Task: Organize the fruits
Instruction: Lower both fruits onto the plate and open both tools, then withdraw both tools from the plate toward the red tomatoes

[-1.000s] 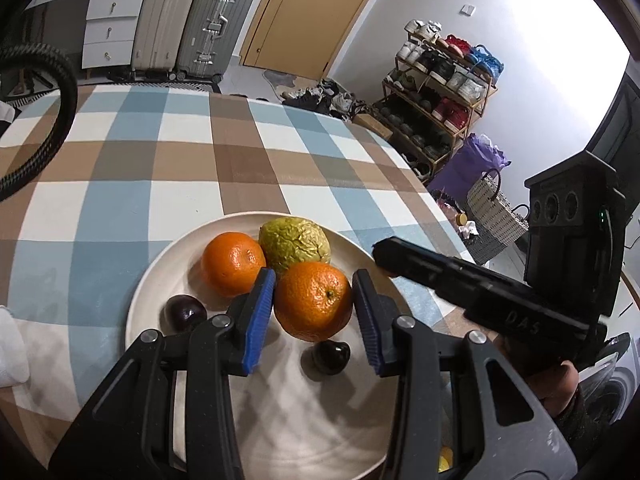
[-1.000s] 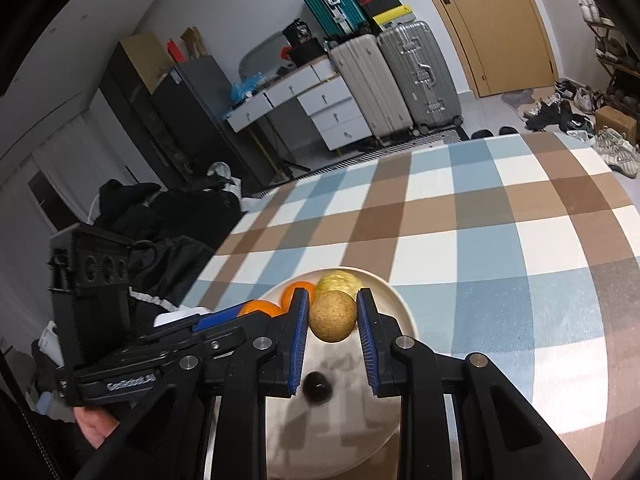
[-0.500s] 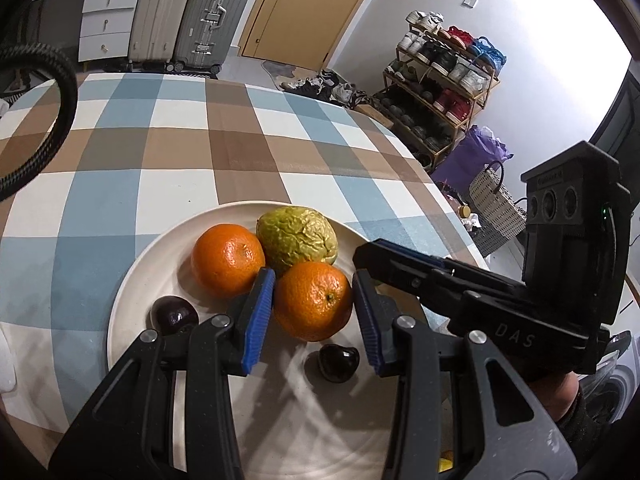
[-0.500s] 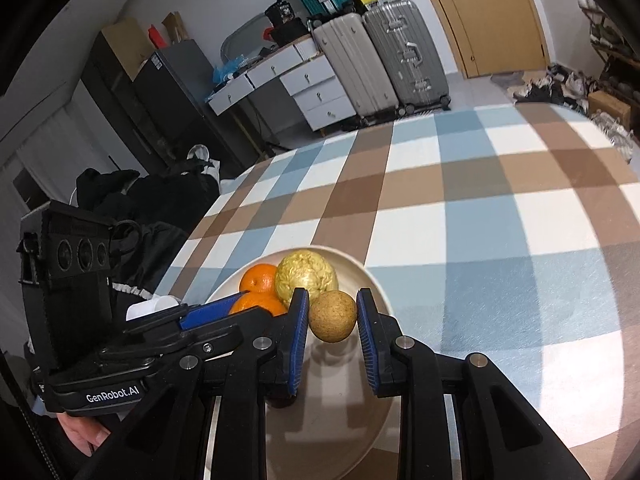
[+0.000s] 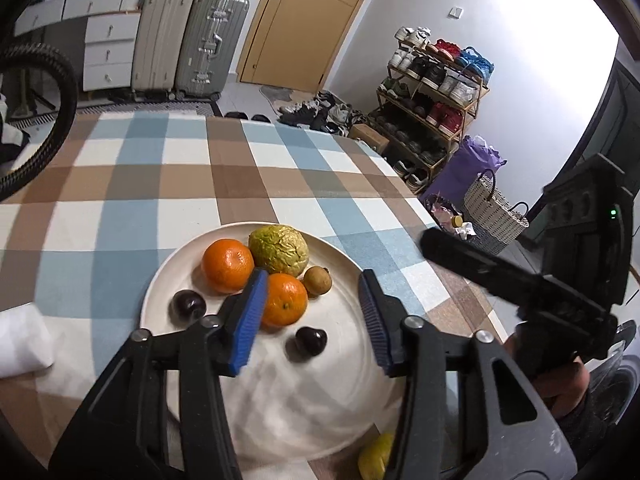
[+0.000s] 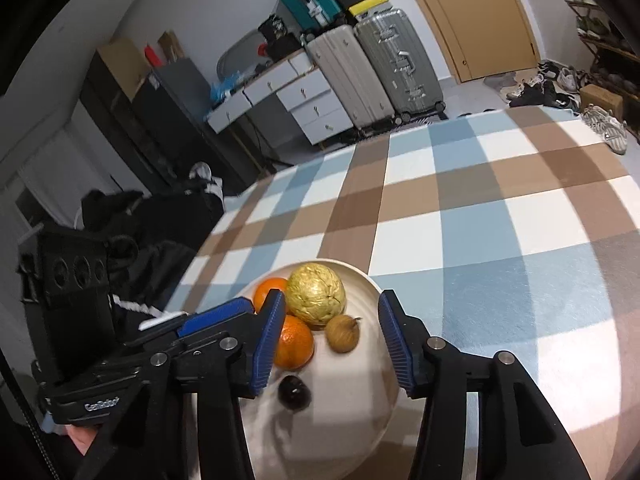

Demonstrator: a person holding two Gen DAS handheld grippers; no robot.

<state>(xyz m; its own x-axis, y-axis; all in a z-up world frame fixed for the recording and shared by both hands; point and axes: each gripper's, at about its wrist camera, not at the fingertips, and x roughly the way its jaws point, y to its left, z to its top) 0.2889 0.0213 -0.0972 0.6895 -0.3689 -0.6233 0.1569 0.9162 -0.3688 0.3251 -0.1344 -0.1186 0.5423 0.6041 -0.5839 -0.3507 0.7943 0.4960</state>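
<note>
Both grippers' jaws are opening with nothing pinched: the right gripper (image 6: 330,338) frames the small brown fruit (image 6: 342,333) near the plate (image 6: 360,420)'s far rim, the left gripper (image 5: 310,318) has the near orange (image 5: 285,299) beside its left pad.

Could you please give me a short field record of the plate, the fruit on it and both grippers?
plate: white, on checked tablecloth
fruit on plate: two oranges, wrinkled green fruit, small brown fruit, two dark fruits
off plate: yellow fruit by near rim
left gripper: opening, pads clear of fruit
right gripper: opening, brown fruit released
</note>
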